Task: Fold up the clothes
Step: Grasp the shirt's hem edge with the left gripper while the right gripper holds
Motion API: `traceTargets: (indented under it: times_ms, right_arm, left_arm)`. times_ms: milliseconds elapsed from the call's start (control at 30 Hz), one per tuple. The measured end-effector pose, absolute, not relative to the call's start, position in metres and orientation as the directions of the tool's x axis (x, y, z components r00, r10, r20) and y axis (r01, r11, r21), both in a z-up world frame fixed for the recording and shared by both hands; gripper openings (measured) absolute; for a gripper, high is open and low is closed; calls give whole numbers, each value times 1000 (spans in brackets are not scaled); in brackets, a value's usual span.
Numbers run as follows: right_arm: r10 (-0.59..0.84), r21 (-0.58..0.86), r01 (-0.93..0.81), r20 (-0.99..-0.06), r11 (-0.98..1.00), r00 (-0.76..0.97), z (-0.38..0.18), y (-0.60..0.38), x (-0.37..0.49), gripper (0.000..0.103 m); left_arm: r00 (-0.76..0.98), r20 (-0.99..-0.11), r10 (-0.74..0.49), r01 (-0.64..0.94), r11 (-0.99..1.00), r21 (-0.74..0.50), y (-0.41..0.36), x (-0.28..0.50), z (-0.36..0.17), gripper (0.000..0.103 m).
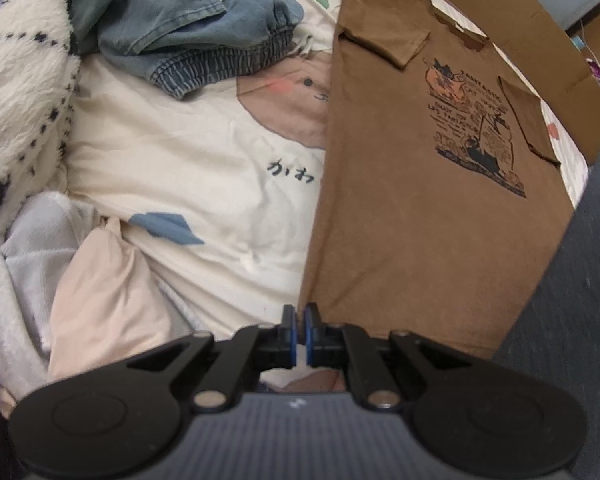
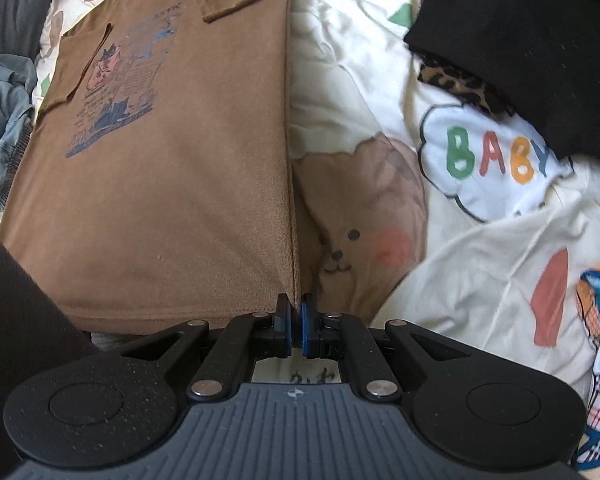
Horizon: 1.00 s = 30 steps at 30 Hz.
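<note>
The brown shirt point(image 1: 412, 200) lies flat on the bed cover point(image 1: 188, 152), print up, with both sleeves and sides folded in to make a long strip. The left gripper point(image 1: 300, 320) pinches one bottom corner and the right gripper point(image 2: 296, 312) pinches the other. I think folding the bottom up to the collar is left. Jeans point(image 1: 188, 24) lie crumpled nearby, not folded.
</note>
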State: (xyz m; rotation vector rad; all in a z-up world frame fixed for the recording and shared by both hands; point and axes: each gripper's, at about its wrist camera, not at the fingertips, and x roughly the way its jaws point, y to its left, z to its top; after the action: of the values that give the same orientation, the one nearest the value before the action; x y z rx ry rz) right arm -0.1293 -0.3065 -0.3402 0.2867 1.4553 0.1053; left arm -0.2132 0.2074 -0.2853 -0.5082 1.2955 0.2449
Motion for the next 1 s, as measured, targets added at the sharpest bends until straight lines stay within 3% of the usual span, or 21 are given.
traceTargets:
  times_ms: [367,1000]
  right_arm:
    - [269,285,163,-956,944,117,-351,-314,-163,2]
    - [309,344,89,-910,935,276,-304,-313,-100,2]
  left_arm:
    - [253,-959,-124,-471,850,-234,193,-237,-294,4]
    - [382,-918,-109,-485,822,-299,205,-185,-255,4]
